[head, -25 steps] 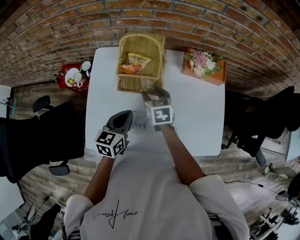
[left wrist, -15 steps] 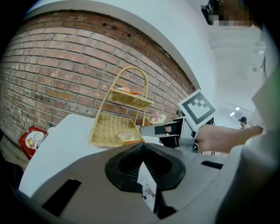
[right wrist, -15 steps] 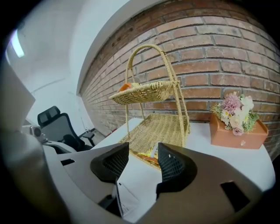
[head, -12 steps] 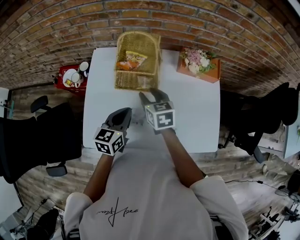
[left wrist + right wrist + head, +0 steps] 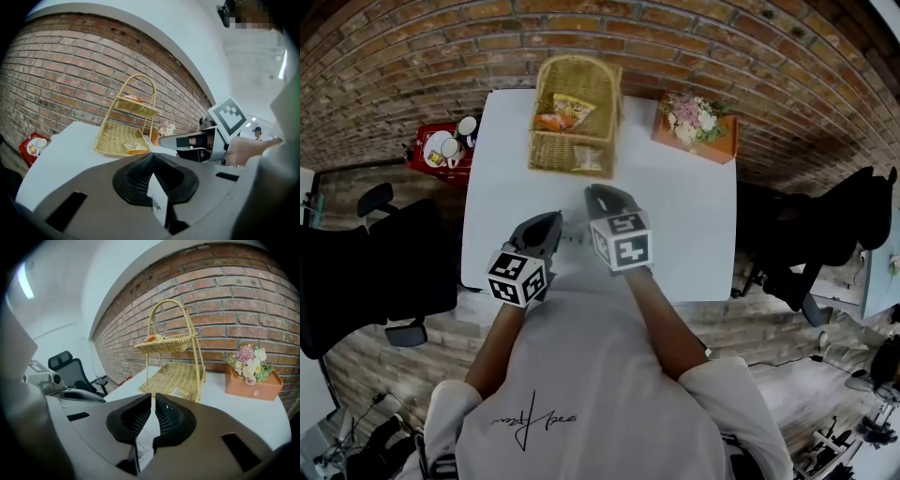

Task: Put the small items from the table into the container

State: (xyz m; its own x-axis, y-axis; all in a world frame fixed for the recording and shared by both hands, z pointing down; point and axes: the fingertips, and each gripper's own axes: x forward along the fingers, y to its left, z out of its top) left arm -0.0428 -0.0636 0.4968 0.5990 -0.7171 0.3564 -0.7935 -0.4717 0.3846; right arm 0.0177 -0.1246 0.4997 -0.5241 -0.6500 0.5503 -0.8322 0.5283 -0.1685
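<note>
Fingers (image 5: 131, 180) of the left gripper (image 5: 152, 159) pinch a white sachet (image 5: 157, 201); the right gripper (image 5: 153, 398) is closing its fingers on a second sachet (image 5: 145, 439), likely for the basket (image 5: 567, 155).

two-tier wicker basket (image 5: 551, 155) upright at the tabletop's (image 5: 675, 225) far edge; orange packets (image 5: 562, 114), maybe snacks, up top, one packet (image 5: 589, 159) below.

Basket stand (image 5: 574, 117): woven wicker, rough, matt straw. Table (image 5: 694, 216): smooth white top, slight sheen. Far wall (image 5: 394, 56): rough matt brick. Floor (image 5: 769, 328): worn wood planks.
</note>
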